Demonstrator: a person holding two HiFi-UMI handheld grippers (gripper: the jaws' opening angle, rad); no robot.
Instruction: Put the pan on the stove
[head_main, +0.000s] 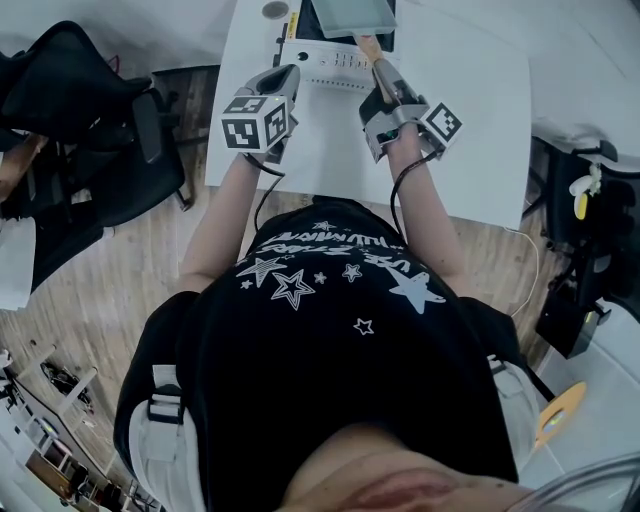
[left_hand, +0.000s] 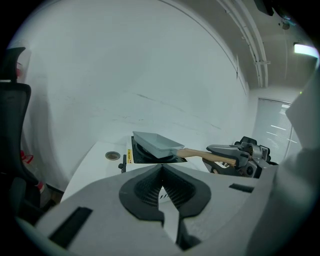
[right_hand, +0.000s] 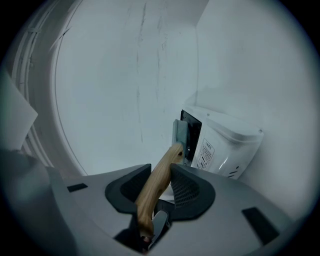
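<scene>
The top edge of the head view is cutting off most of the stove (head_main: 335, 58) and the pan (head_main: 352, 14), and the person's black shirt (head_main: 330, 330) is covering the near part of the white worktop (head_main: 480, 120). Whether the pan is resting flat is hard to tell. The grey rectangular pan is sitting over the stove's dark top at the far end of the worktop. The right gripper (head_main: 384, 80) is pinching its wooden handle (head_main: 368, 45), which is running back between the jaws. The left gripper (head_main: 288, 75) is hovering near the stove's front, pressed together on nothing. A black chair (head_main: 90, 110) is standing left of the worktop, and a small round disc (head_main: 275, 10) is lying left of the stove.
</scene>
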